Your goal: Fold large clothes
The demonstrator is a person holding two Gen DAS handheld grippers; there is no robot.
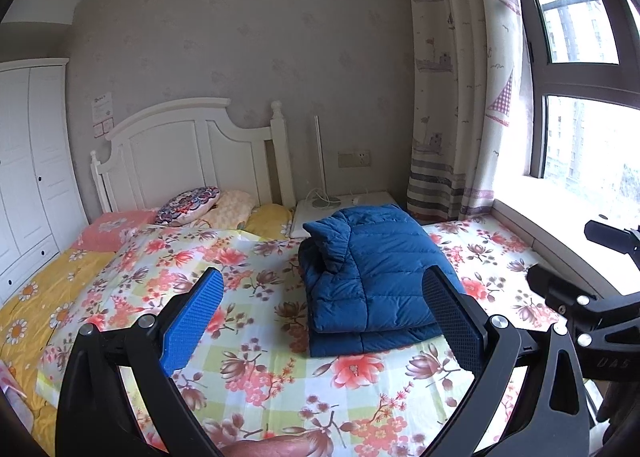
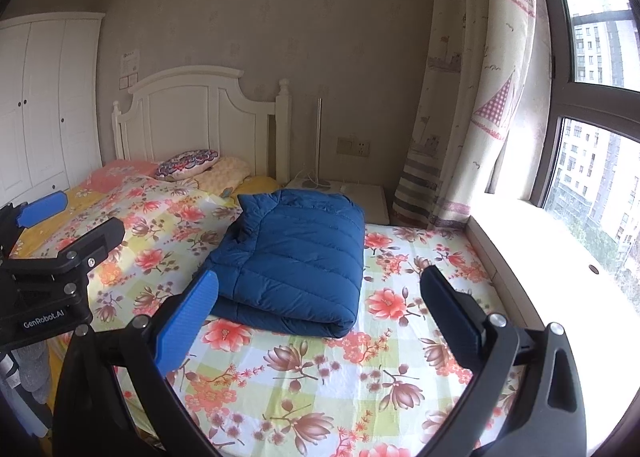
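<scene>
A bed (image 1: pixel 256 369) fills the lower part of both views, covered by a checked sheet (image 2: pixel 320 385) printed with orange and brown flowers, over a yellow daisy-patterned layer that shows along the far left edge. A white panelled headboard (image 1: pixel 180 153) stands against the papered wall, with a white wardrobe (image 1: pixel 28 161) to its left and a tall window (image 2: pixel 592 161) to the right, partly screened by a curtain (image 2: pixel 476 97) printed with pink sailboats. On the sheet, toward the window side of the bed and short of the pillows, lies the blue quilted down jacket (image 2: pixel 292 257), folded into a compact rectangular bundle of several layers, its collar end turned toward the headboard. Behind it a low white bedside table (image 1: pixel 340 209) sits against the wall. Near the headboard rest a pink pillow (image 1: pixel 112 229), a round patterned cushion (image 1: pixel 188 205) and a pale yellow pillow (image 2: pixel 224 173). The left gripper (image 1: pixel 324 321) hangs above the sheet with its jaws spread wide and nothing between them, its right finger overlapping the jacket's near corner in the left wrist view; whether it touches cannot be told. The right gripper (image 2: pixel 320 317) likewise stands wide apart and empty, just in front of the jacket's near folded edge. A fingertip (image 1: pixel 272 447) shows at the bottom edge of the left wrist view.
</scene>
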